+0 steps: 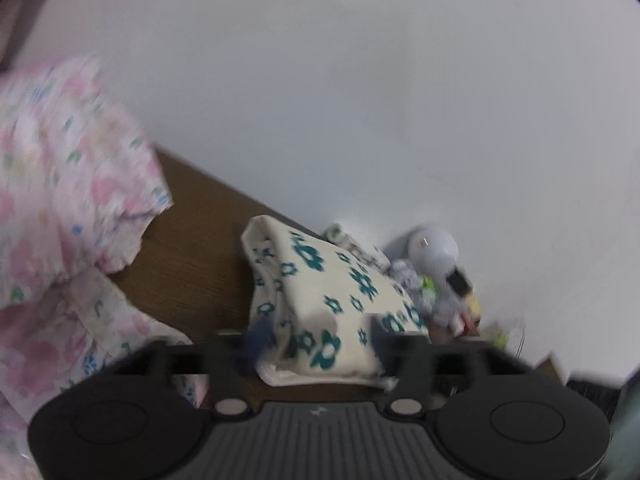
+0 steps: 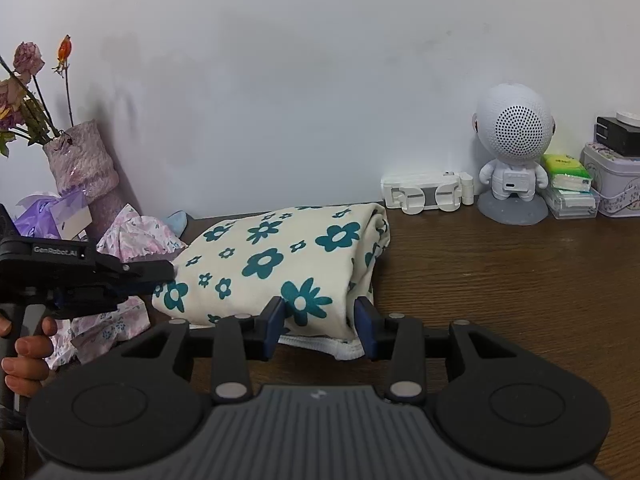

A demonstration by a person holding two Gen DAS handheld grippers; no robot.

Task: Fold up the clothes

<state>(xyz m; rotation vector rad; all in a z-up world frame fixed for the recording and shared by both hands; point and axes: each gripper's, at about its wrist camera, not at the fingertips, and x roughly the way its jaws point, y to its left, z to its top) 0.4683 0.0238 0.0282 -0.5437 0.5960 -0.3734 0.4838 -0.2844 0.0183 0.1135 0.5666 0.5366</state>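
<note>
On the brown desk (image 2: 500,280), close against the white wall, lies the folded flowered garment (image 2: 280,264), a neat cream bundle with teal blossoms. At its near edge the right gripper (image 2: 320,322) stands with jaws partly apart, the blue pads flanking the hem without pressing on it, probably to let it rest. At the bundle's left end the left gripper (image 1: 316,340) also stands parted around the cloth, gripping nothing that I can see. Left of the bundle a pink flowered heap (image 1: 68,200) waits unfolded, likely next. Right of the bundle, a little astronaut speaker (image 2: 514,156) stands well apart.
</note>
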